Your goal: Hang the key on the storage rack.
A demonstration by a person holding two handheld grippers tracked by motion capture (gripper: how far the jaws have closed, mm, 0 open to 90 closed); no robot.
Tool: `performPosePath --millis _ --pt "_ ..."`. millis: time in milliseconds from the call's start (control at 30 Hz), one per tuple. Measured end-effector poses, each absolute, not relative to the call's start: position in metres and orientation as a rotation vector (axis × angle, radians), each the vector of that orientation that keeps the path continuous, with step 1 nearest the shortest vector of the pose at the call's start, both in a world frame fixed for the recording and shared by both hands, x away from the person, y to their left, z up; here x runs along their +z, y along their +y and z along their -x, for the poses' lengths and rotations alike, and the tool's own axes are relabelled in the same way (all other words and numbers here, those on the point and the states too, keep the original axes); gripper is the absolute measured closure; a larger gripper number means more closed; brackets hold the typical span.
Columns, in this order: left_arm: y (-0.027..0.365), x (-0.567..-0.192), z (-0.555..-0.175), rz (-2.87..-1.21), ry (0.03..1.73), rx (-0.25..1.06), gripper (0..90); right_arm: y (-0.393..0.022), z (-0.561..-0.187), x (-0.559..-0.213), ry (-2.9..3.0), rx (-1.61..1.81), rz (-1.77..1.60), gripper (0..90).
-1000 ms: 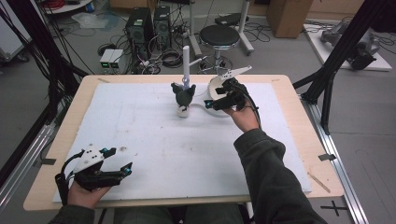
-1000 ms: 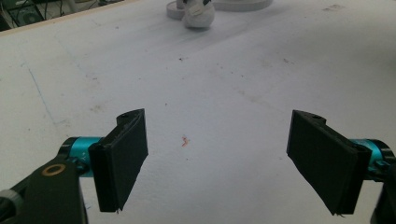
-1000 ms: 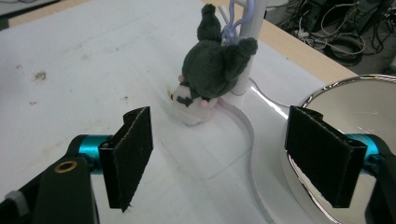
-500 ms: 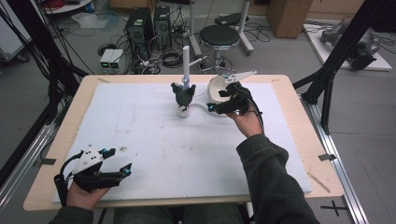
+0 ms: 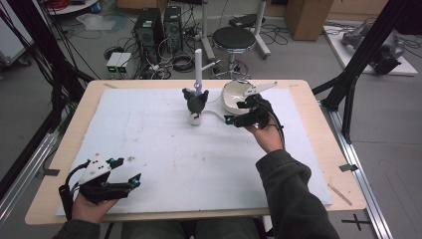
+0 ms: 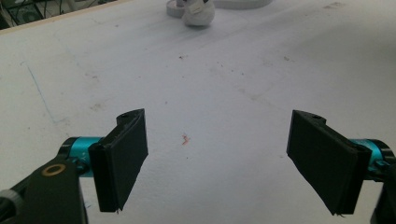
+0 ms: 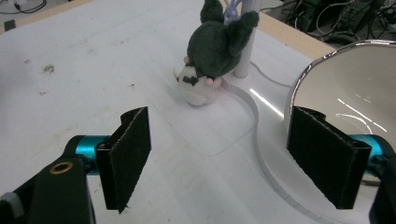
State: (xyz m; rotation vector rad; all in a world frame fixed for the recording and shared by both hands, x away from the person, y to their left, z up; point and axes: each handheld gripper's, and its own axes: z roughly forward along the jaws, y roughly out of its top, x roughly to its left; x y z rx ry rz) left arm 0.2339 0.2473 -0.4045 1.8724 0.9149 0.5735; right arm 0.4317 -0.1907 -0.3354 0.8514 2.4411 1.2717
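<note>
The plush toy (image 5: 195, 102), dark grey above and white below, stands upright at the far middle of the white mat (image 5: 164, 149), touching or just in front of a thin white post (image 5: 198, 63), with a curved white strip on the mat running from its base toward the white bowl (image 5: 234, 97) on its right. In the right gripper view the toy (image 7: 210, 51) lies ahead and a little left of centre between the two black jaws, its long axis vertical, while the bowl (image 7: 355, 93) crowds the right jaw. The right gripper (image 5: 238, 119) hangs near the toy, just beside the bowl, jaws spread wide and holding nothing. A likely reach would run forward and slightly leftward, away from the bowl's rim, so that the jaws close across the toy's body from its sides. The left gripper (image 5: 127, 180) rests at the near left corner of the mat, well apart from the toy, jaws likewise wide and empty; the right hand (image 5: 266, 137) is clearly the nearer one.
</note>
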Motion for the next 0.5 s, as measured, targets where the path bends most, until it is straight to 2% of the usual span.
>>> performPosePath --millis 500 --pt "0.2468 -0.4048 -0.2346 -1.873 0.919 0.574 20.8 -0.1980 -0.4219 -0.3374 2.423 1.280 -0.851 20.3"
